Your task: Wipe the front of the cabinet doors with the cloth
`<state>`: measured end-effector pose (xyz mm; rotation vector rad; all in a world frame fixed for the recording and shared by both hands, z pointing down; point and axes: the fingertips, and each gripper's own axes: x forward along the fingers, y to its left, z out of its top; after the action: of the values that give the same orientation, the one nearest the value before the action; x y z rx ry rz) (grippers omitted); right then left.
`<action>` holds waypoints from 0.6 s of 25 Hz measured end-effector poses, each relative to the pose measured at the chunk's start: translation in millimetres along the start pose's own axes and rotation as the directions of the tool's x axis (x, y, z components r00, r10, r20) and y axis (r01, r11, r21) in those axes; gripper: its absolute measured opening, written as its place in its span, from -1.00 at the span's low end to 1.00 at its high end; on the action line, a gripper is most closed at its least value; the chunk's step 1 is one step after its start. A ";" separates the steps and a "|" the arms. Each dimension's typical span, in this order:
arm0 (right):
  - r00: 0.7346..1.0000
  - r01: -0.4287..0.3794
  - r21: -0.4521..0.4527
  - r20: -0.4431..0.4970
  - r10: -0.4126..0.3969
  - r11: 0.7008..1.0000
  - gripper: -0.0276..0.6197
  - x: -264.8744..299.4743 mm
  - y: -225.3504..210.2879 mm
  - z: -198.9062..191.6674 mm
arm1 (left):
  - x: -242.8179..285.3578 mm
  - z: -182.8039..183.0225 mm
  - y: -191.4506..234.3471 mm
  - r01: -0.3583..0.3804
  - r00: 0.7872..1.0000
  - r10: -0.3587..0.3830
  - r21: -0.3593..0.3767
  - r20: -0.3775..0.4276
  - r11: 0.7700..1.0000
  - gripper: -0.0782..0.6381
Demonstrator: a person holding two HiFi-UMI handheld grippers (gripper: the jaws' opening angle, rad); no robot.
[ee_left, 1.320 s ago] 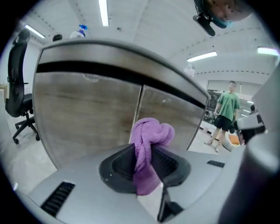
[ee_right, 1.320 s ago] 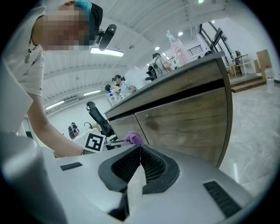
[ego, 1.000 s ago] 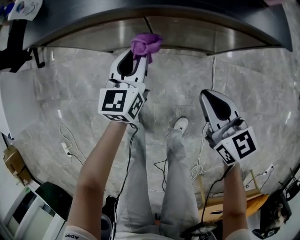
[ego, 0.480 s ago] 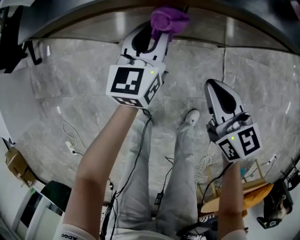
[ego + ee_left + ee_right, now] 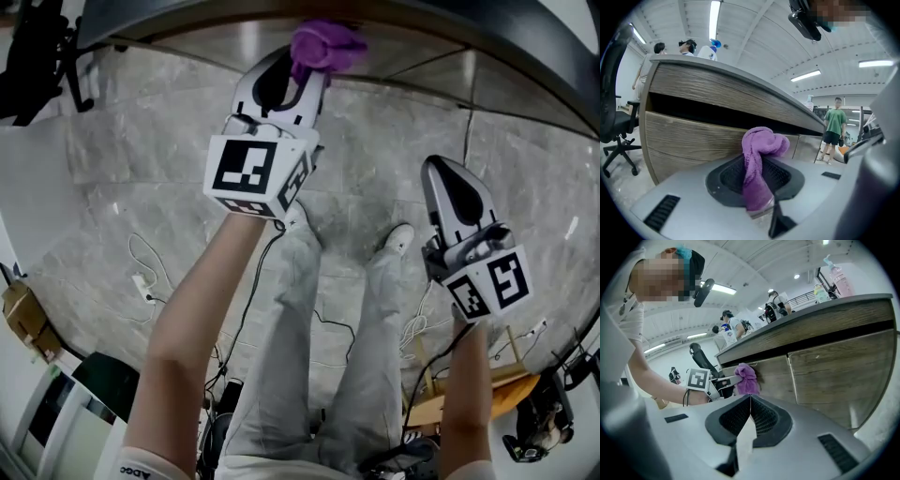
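Top centre, the left tool [image 5: 302, 67] grips a purple cloth [image 5: 325, 44] at the cabinet door [image 5: 689, 136]. The right tool [image 5: 439, 171] is closed, empty.

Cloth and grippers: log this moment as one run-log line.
left gripper: shut on cloth | cloth: bunched, against cabinet door | right gripper: shut, empty, clear of door

We find cloth [image 5: 323, 45] between jaws of left gripper [image 5: 302, 67], up at front of cabinet doors [image 5: 211, 39] | right gripper [image 5: 448, 178] to its right, nearer us, apart from doors | floor [image 5: 112, 178] below both.
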<state>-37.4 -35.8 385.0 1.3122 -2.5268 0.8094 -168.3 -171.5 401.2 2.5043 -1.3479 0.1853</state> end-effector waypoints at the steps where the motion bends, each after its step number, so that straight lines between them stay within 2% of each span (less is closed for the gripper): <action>1: 1.000 -0.007 -0.005 -0.005 0.006 1.000 -0.83 5.7 5.3 0.0 | -5.7 -0.1 10.2 -0.009 1.000 0.009 0.004 -0.002 1.000 -0.52; 8: 0.999 -0.049 -0.029 -0.021 0.048 0.998 -0.83 47.0 42.4 2.9 | -43.4 2.0 82.2 -0.094 0.996 0.094 0.010 0.000 0.996 -0.52; 15: 0.995 -0.091 -0.052 -0.040 0.089 0.994 -0.83 74.7 66.7 1.0 | -71.5 -0.2 143.6 -0.200 0.980 0.200 0.032 0.004 0.979 -0.52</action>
<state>-135.0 -57.9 388.2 1.1633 -2.5755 0.7702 -327.4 -189.3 411.3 2.3907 -1.6094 0.2501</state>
